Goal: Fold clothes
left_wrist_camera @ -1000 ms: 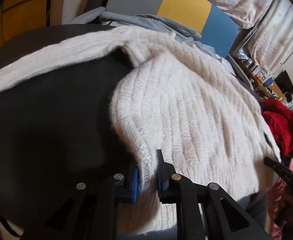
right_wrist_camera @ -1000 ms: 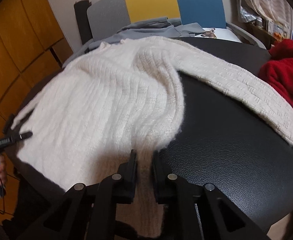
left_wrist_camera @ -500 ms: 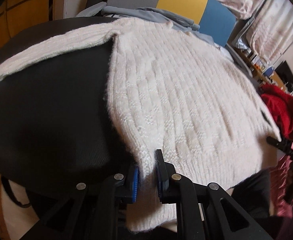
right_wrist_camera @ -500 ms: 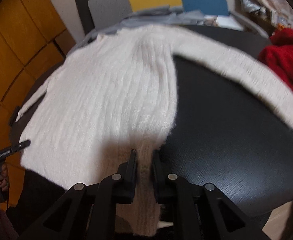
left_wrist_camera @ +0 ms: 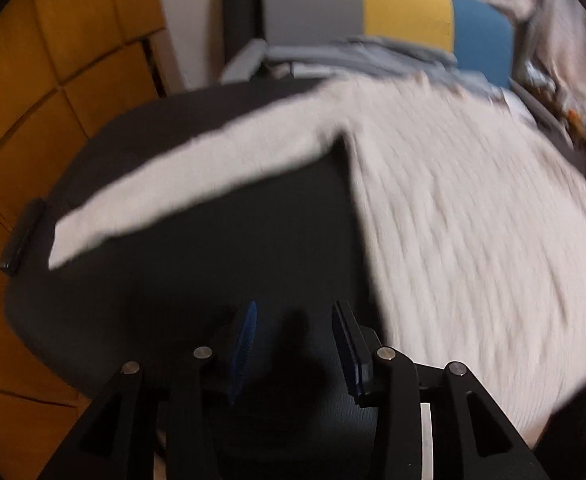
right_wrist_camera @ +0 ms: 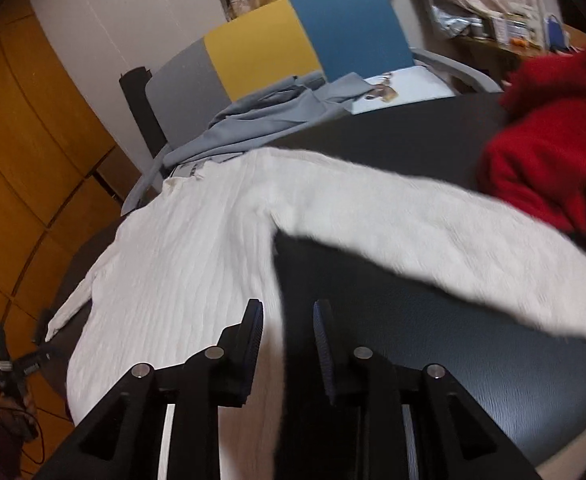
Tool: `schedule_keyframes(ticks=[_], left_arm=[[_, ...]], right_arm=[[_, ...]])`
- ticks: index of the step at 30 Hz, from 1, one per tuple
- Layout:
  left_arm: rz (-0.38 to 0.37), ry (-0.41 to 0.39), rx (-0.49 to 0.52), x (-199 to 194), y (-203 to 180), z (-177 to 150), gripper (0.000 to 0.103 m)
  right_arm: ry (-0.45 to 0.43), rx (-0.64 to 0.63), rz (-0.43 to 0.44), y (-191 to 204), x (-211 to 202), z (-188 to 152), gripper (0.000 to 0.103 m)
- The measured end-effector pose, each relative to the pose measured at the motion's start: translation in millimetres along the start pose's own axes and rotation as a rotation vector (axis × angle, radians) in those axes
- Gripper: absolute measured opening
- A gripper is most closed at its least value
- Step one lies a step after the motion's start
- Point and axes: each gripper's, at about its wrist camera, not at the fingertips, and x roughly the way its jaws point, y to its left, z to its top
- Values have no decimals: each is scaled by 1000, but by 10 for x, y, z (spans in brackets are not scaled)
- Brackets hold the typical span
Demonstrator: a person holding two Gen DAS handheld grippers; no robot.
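Both grippers open, nothing held. My left gripper (left_wrist_camera: 293,334) hovers over bare black surface (left_wrist_camera: 197,280); the cream knit sweater (left_wrist_camera: 473,232) lies just to its right, body edge beside the right finger, left sleeve (left_wrist_camera: 189,184) running diagonally off to the far left. My right gripper (right_wrist_camera: 287,334) straddles the sweater's (right_wrist_camera: 181,264) right body edge, right sleeve (right_wrist_camera: 433,232) stretching right toward a red garment (right_wrist_camera: 553,152). Sweater spread flat, ribbed, sleeves out; folding not yet started, I'd say. Each sleeve is nearest its own-side gripper.

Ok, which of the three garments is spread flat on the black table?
The white knit sweater, sleeves stretched outward. The red garment is bunched at the table's right edge; the grey one is draped on the chair.
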Motion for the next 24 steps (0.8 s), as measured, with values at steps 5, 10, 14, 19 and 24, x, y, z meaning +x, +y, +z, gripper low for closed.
schedule_keyframes(ticks=[5, 10, 14, 19, 24], left_arm=[[-165, -80, -70, 199, -512, 418, 70], [-261, -34, -24, 563, -1195, 431, 70], [-242, -39, 74, 724, -1521, 288, 74], [-214, -99, 139, 743, -1599, 191, 83], [-241, -102, 132, 776, -1577, 190, 89]], right_arm=[[94, 193, 85, -65, 525, 283, 31], [134, 562, 189, -420, 954, 271, 39], [120, 742, 300, -586, 1240, 250, 42], [56, 830, 310, -658, 1415, 361, 41], [25, 686, 200, -621, 1380, 604, 8]])
